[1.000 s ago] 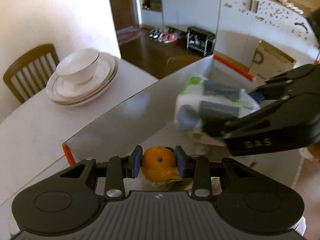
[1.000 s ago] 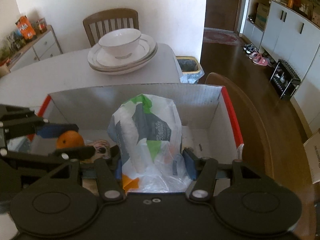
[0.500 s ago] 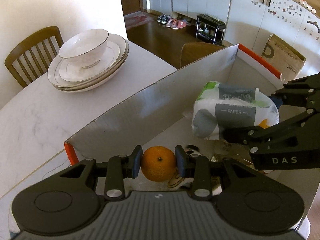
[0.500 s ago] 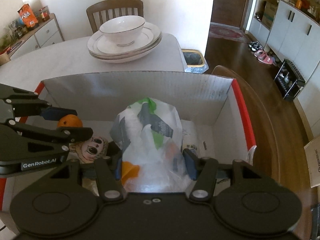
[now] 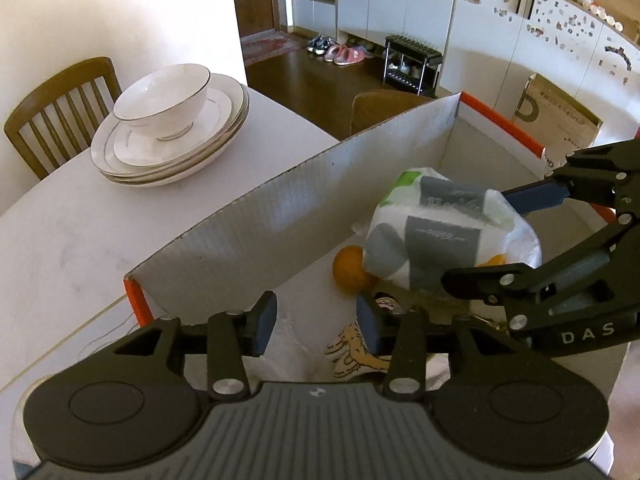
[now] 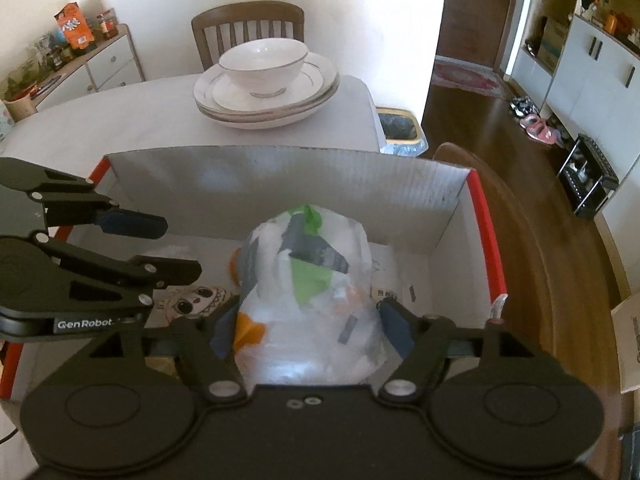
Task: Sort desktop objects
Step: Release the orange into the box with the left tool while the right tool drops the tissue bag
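White tabletop [image 5: 80, 220] carries orange-edged cardboard box [image 5: 248, 236]. Left tongs [image 5: 316, 320] opening, empty; round orange fruit [image 5: 348, 272] at 1 o'clock on box floor. Right tongs [image 6: 310, 326] opening around white printed plastic pack [image 6: 308, 280].

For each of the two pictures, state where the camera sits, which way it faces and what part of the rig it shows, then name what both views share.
Left wrist: sits on the left hand-held gripper, facing down into the cardboard box; its own opening jaws are empty, the orange lying beyond.
Right wrist: sits on the right hand-held gripper, facing down into the box; its opening jaws flank the tissue pack.
Shared: box, tissue pack, orange, stacked plates with bowl, chair, each other's gripper.
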The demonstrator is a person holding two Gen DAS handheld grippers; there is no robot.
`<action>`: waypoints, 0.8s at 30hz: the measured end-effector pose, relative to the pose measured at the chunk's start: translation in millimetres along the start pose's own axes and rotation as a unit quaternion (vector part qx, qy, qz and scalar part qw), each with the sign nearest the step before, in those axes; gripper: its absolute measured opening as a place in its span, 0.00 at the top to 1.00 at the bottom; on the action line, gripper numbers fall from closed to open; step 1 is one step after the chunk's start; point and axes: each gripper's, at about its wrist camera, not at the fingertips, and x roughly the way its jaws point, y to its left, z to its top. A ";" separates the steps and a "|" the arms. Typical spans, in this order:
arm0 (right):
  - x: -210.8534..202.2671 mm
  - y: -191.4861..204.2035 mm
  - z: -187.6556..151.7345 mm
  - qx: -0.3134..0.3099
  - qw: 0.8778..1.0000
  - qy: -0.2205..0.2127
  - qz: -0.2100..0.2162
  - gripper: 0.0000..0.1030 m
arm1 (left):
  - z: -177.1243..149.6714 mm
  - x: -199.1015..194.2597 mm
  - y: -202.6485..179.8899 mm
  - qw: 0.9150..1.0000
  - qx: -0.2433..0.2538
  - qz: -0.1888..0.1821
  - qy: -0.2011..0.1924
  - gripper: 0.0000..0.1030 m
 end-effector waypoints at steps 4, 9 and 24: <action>-10.1 -0.8 -2.0 0.000 1.000 -0.010 0.005 0.21 | -1.5 -7.8 -0.8 1.000 -0.003 0.004 -0.012 0.38; -25.5 -0.9 -6.0 0.000 1.000 -0.024 0.010 0.18 | -5.2 -19.1 -0.8 1.000 -0.009 0.000 -0.022 0.38; -71.2 14.7 -23.8 0.009 0.998 -0.066 0.023 0.16 | -26.9 -67.1 -2.2 0.996 -0.031 -0.043 -0.066 0.37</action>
